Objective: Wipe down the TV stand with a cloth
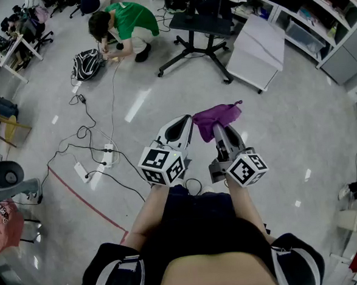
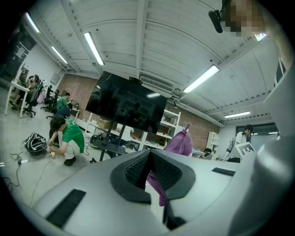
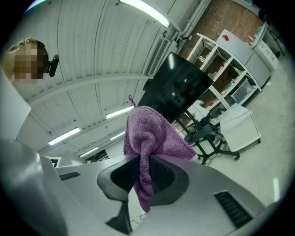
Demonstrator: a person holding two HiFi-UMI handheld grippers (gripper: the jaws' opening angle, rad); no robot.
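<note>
Purple cloth (image 3: 147, 133), bunched, pinched between right gripper (image 3: 146, 173) jaws, held in air above floor (image 1: 288, 137). TV stand (image 1: 202, 26) well apart ahead. Left gripper (image 2: 148, 159) just beside, jaws pressed together; purple sliver in slit, unclear if gripped.

– How much of the cloth (image 3: 146, 138) goes unseen?
– The fold nipped between the jaws of the right gripper (image 3: 140, 168) is buried where they meet. In the head view the cloth drapes over those jaw tips and covers them.
– And the left gripper (image 2: 148, 161)?
– Its jaws stand together. A purple strip shows in the gap under them, but I cannot tell whether it is pinched there or only hangs behind.
– Beyond the jaws?
– The TV stand (image 1: 195, 37) is cut off by the head view's top edge. What sits on the shelves (image 3: 221, 69) is too small to name.
</note>
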